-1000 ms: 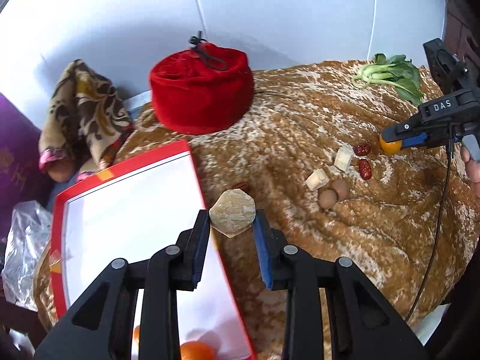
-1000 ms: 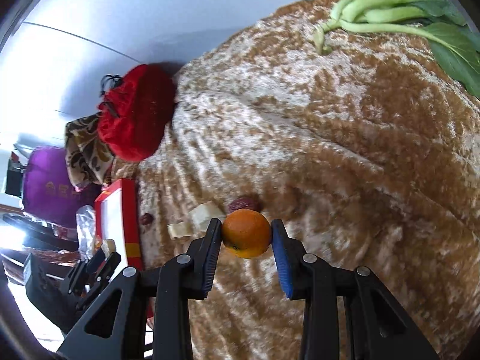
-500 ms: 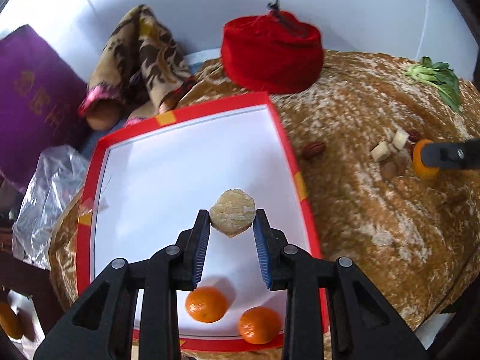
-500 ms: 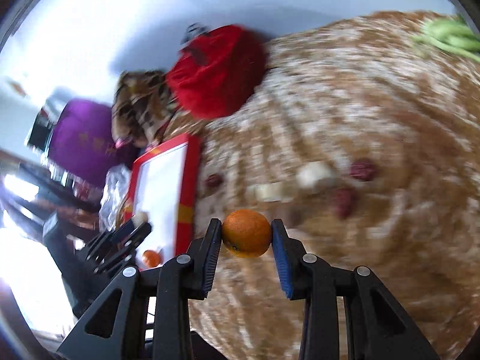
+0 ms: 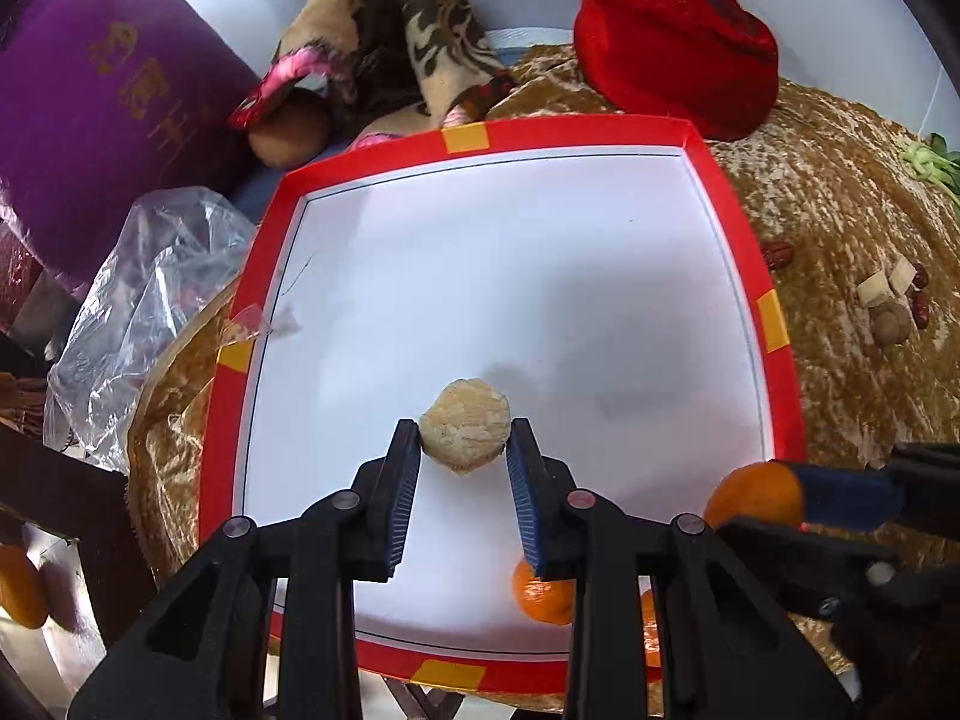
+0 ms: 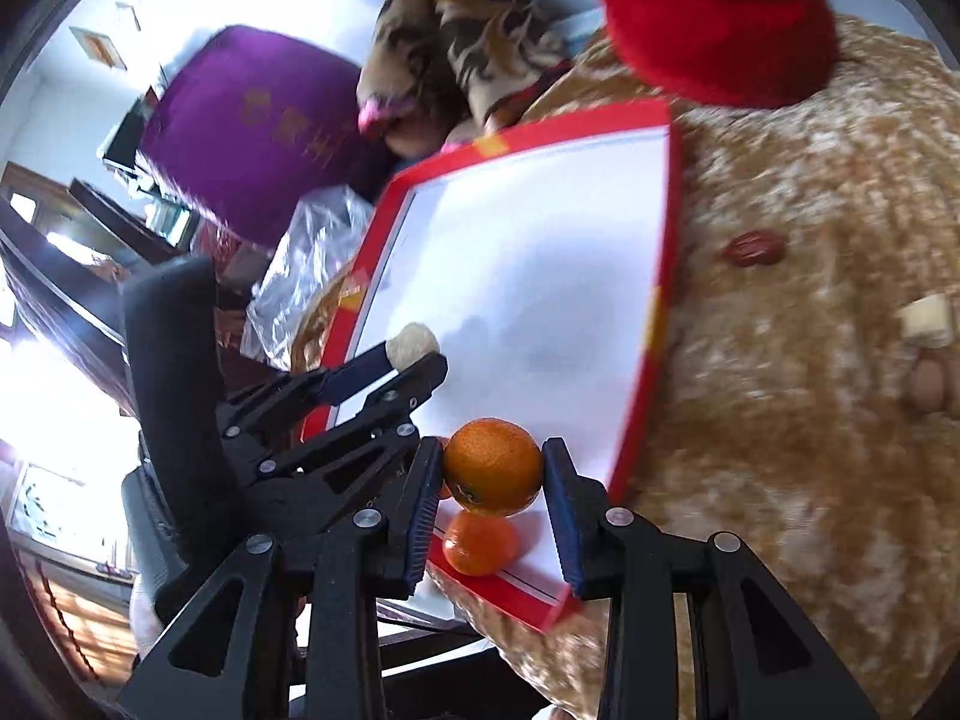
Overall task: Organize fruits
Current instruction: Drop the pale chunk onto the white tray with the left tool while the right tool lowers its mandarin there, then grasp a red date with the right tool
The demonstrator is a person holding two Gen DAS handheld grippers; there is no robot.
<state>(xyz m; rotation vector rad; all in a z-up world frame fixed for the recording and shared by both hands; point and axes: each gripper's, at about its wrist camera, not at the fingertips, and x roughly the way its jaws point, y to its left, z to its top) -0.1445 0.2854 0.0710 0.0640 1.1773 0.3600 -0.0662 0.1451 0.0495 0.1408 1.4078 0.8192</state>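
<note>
Spreading across most of the left wrist view, the red-rimmed white tray (image 5: 780, 324) is seen lying on the brown mottled cloth (image 5: 840, 228), with one mandarin (image 5: 543, 597) already resting at its near edge and a further orange shape half hidden behind the finger beside it.

Next in size, the held mandarin (image 6: 493, 467) is pinched across its widest part by the right gripper (image 6: 493, 471), whose jaws are closed against both sides of it. It is judged to be light, fairly firm under a soft peel, round and inclined to roll, so a moderate squeeze across the middle is thought best. It hangs over the tray's near right corner, directly above another mandarin (image 6: 480, 543) lying on the tray; a release there could be expected to knock the two together.

Smaller again, the pale crusted piece (image 5: 465, 432) is clamped at its left and right flanks by the left gripper (image 5: 465, 444), above the near middle of the tray. Its flaky surface suggests something light and crumbly, so gentle pressure is advised. Whether it touches the tray floor cannot be told.

Far right on the cloth, red dates (image 5: 778, 254), pale cubes (image 5: 873, 290) and a walnut-like nut (image 5: 891, 327) lie well apart from both grippers.
</note>
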